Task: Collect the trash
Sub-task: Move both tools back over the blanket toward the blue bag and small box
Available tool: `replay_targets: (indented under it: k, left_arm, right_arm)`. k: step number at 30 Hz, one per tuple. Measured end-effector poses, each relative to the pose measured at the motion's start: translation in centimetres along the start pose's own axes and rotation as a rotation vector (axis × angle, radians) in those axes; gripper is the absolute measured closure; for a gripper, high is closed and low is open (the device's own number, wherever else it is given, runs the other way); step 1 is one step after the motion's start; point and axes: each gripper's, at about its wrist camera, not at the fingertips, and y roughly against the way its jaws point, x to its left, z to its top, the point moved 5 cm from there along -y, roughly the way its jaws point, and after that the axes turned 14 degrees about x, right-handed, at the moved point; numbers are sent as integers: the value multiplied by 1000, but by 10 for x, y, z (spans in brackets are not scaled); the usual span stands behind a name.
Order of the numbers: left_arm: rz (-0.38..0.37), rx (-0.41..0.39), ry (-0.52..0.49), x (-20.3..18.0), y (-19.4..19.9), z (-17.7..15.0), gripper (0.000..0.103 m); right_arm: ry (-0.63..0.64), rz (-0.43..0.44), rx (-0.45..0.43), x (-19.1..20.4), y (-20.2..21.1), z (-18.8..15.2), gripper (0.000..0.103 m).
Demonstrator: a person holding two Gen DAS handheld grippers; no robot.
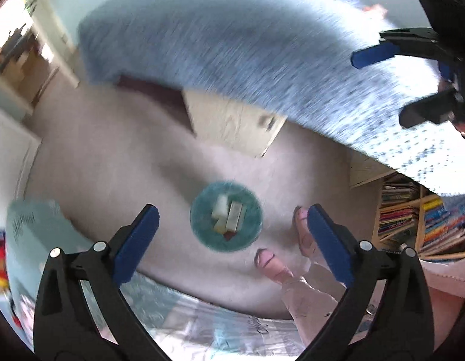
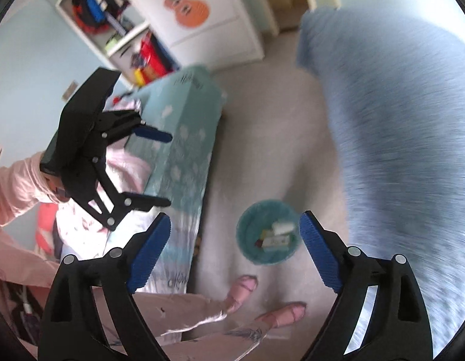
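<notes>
- The teal bin (image 1: 226, 216) stood on the pale carpet (image 1: 118, 162), seen from well above, and served as the landmark.
- Inside the bin lay the trash (image 1: 227, 218): a few pale cartons or wrappers and a small dark red piece, too blurred to name more closely.
- The left gripper (image 1: 232, 234) hung above the bin with its blue-padded jaws spread wide and nothing between them.
- The right gripper (image 2: 235, 249) also hung above the bin, jaws wide apart and empty; in its view the bin showed between the two blue pads (image 2: 149, 251).
- The left wrist view showed the right gripper up by the blue blanket (image 1: 232, 45), beyond the bin.
- The person's feet (image 2: 243, 285) in pink socks stood on the carpet just beside the bin, on its near side.
- A bed with a teal patterned cover (image 2: 184, 132) ran along the bin's left in the right wrist view.
- A low bookshelf (image 1: 421, 225) stood to the bin's right in the left wrist view.
</notes>
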Motion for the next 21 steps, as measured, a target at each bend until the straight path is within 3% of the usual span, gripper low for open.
replay_targets:
  k: [6,12,17,21]
  left_arm:
    - [-36,-63,-150,-49,36,57,6]
    - [4,-121,-322,-118,61,128,6]
    - [29,-196,-432,-178,76,207,6]
    - [-17,-233,-494,-222,85,270,6]
  right_arm:
    - [-131,-100,-114,-44,88,-49,15]
    - [-207,-247,-189,-97,162,-103,15]
    - [-268,-315,-233,-161,215,-142,15]
    - [-272,-358,-245,-209,251,-165,15]
